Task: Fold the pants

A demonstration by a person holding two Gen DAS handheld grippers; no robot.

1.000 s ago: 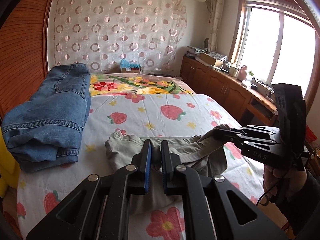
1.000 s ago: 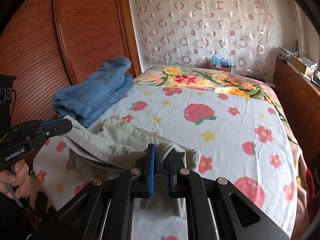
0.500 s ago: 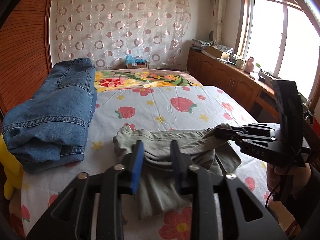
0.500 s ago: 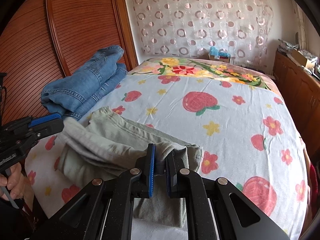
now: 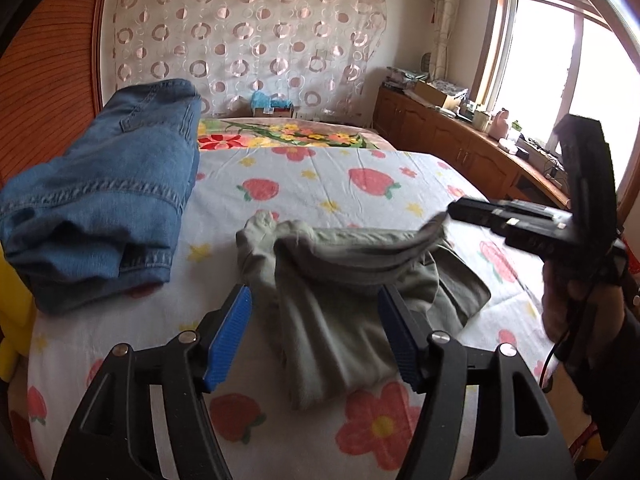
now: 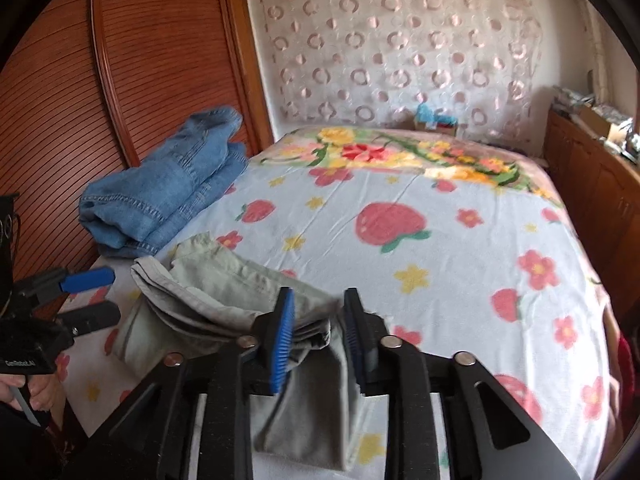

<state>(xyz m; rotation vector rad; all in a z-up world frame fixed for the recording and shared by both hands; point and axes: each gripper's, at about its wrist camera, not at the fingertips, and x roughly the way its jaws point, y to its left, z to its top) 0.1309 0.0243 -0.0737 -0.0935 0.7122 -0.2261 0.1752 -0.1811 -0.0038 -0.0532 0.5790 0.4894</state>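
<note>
Grey-green pants point(image 5: 344, 280) lie bunched and partly folded on the flowered bed sheet point(image 5: 312, 184). My left gripper point(image 5: 316, 336) is wide open just in front of them, its blue pads on either side of the cloth without touching it. My right gripper point(image 6: 320, 328) is open, with the pants' folded edge point(image 6: 240, 296) lying loose between its pads. In the left wrist view the right gripper point(image 5: 472, 210) sits at the pants' right end. In the right wrist view the left gripper point(image 6: 86, 280) is at far left.
A folded pile of blue jeans point(image 5: 104, 184) lies on the bed's left side by the wooden wall panel point(image 6: 120, 80). Wooden cabinets point(image 5: 448, 140) with clutter stand along the right under the window. A yellow object point(image 5: 12, 300) sits at the bed's left edge.
Both grippers have opened and let go of the pants. The left opened first and is now wide; the right opened in the last half second. The pants have settled onto the bed.
</note>
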